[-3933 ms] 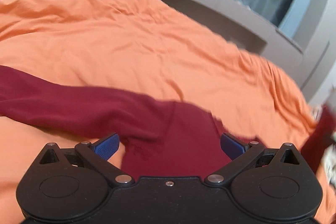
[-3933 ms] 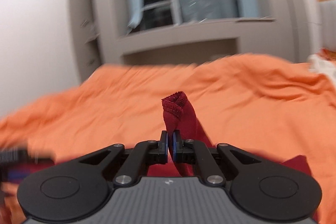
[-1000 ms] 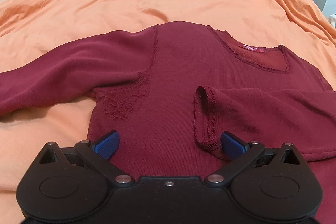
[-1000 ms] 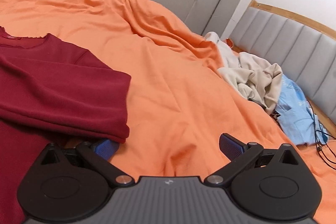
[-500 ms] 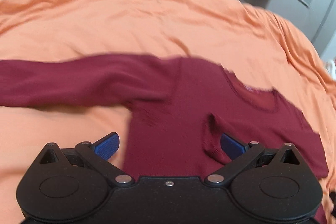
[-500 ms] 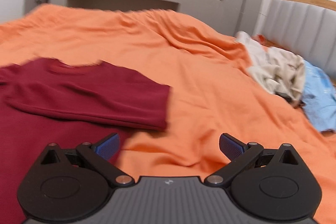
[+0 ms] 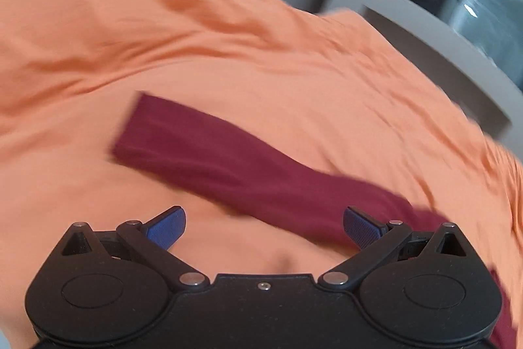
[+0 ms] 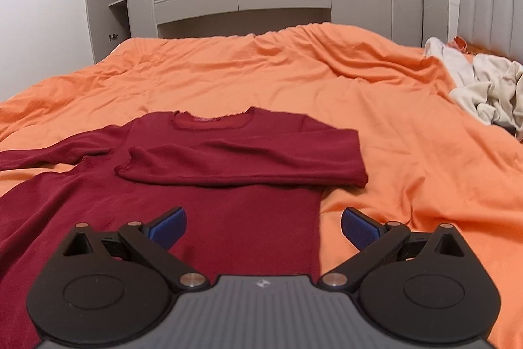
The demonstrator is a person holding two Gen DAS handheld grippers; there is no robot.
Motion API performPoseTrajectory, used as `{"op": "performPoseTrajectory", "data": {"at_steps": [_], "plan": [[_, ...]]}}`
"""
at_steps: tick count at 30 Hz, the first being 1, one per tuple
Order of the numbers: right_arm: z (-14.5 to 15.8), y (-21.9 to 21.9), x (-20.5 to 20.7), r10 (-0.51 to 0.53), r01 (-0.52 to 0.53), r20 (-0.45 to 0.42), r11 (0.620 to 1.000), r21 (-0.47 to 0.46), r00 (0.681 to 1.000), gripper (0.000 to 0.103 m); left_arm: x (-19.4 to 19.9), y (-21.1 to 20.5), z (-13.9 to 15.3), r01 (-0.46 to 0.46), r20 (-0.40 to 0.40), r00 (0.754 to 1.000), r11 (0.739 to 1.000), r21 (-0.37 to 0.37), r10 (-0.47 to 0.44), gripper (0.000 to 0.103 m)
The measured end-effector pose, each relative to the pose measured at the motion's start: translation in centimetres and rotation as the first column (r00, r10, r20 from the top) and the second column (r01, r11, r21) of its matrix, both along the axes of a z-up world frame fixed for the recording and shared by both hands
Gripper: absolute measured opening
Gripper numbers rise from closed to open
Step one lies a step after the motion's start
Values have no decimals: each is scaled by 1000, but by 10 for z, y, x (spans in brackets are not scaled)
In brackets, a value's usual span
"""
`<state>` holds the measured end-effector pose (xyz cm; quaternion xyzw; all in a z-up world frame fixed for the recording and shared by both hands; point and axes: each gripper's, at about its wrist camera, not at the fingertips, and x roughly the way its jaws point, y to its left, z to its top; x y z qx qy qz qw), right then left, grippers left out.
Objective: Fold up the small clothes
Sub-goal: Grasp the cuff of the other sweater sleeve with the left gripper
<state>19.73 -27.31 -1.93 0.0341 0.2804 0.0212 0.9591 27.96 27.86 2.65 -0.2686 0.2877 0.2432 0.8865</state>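
Because one sleeve already lies across the red shirt (image 8: 209,195), your left tongs (image 7: 263,226) hover spread just behind the other sleeve (image 7: 209,159); your right tongs (image 8: 263,226) wait spread over its bottom edge.

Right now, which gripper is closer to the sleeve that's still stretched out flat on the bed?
Left. The left gripper hovers open right over the unfolded sleeve. The right gripper sits open above the shirt's lower body, with that sleeve off to its left.
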Motion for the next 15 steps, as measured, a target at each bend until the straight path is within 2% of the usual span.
{"op": "performPoseTrajectory", "data": {"at_steps": [4, 7, 11, 13, 15], "plan": [[-4, 6, -3, 5, -6, -14, 1000, -2, 1000, 103, -16, 49, -19, -136, 55, 988, 982, -129, 144, 102], [-11, 11, -3, 6, -6, -43, 1000, -10, 999, 103, -17, 68, -32, -163, 95, 978, 964, -210, 186, 102], [-16, 18, -4, 2, -4, -52, 1000, -29, 999, 103, -12, 77, -44, -191, 144, 962, 950, -246, 231, 100], [-16, 18, -3, 1, -3, -56, 999, -35, 998, 103, -8, 80, -47, -213, 157, 954, 945, -249, 257, 93], [-17, 19, -2, -3, 0, -61, 999, -35, 998, 103, -6, 81, -47, -245, 173, 941, 939, -241, 290, 75]]}}
